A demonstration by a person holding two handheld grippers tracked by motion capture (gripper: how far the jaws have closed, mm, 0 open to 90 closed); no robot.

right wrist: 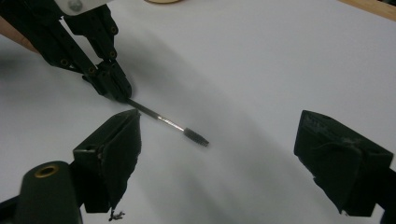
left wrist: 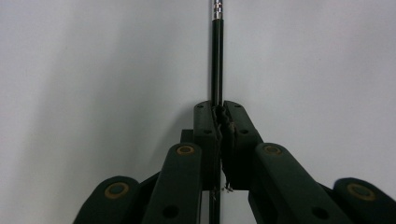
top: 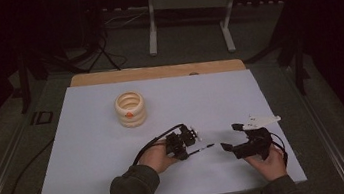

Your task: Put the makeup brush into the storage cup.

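Note:
My left gripper is shut on the end of a thin black wand that lies low over the white table top, its small brush tip pointing right. In the left gripper view the jaws meet on the wand, which runs straight ahead. My right gripper stands open a little to the right of the brush tip, with nothing between its fingers. From the right gripper view, the wand and its brush lie ahead between the wide jaws, held by the left gripper.
A cream ribbed ring-shaped pot with an orange mark stands at the back left of the white table cover. A wooden edge runs along the far side. A metal frame stands on the floor beyond.

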